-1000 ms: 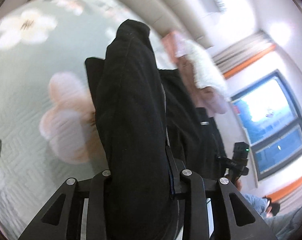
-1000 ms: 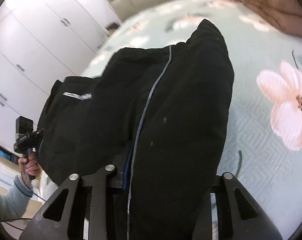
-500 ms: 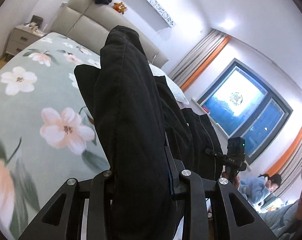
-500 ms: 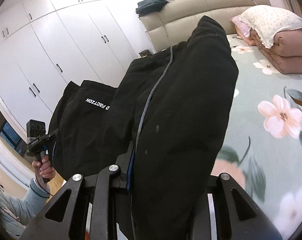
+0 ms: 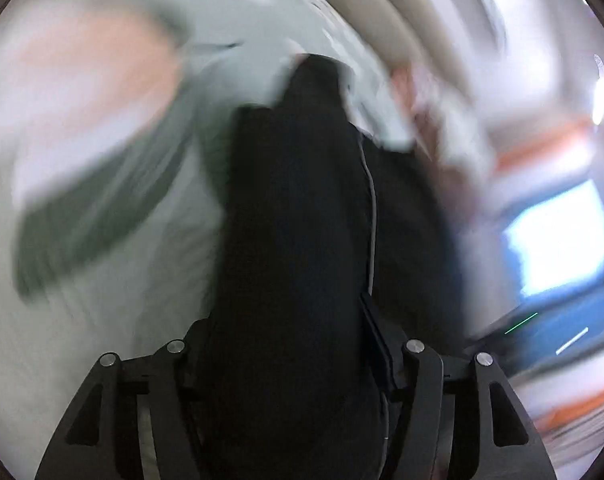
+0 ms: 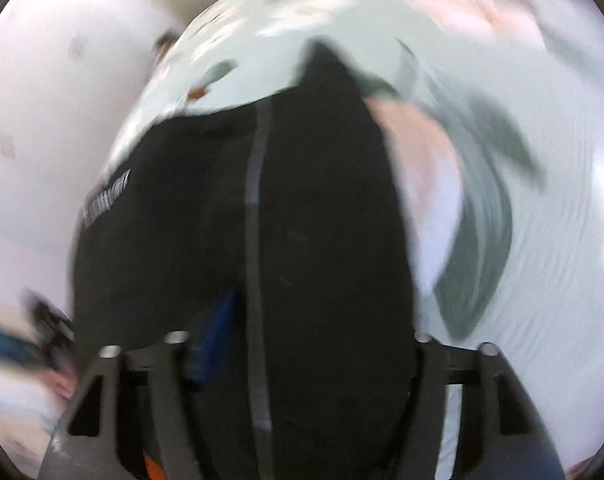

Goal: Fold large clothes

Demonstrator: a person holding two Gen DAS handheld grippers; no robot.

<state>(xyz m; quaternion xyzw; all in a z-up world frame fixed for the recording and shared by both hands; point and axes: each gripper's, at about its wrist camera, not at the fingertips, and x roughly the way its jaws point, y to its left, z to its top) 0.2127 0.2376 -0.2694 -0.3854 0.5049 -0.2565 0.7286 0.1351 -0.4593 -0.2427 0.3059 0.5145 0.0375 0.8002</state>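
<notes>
A large black garment (image 5: 297, 216) with a thin grey stripe fills the middle of both wrist views; it also shows in the right wrist view (image 6: 310, 216) with white lettering at its left. My left gripper (image 5: 293, 360) is shut on one bunched end of it. My right gripper (image 6: 297, 356) is shut on the other end. The cloth drapes over both sets of fingers and hides the fingertips. Both views are heavily blurred by motion. The garment hangs over the pale green flowered bedspread (image 5: 101, 160).
The bedspread (image 6: 522, 240) has pink flowers and dark leaves. A beige headboard (image 5: 382, 8) and pink bedding (image 5: 434, 120) lie at the far end. A bright window (image 5: 558, 236) is at right. White wardrobe doors (image 6: 41, 120) are at left.
Both grippers have swung down fast toward the bed with the garment still held; the views went from the room and headboard to the bedspread close up, now blurred.
</notes>
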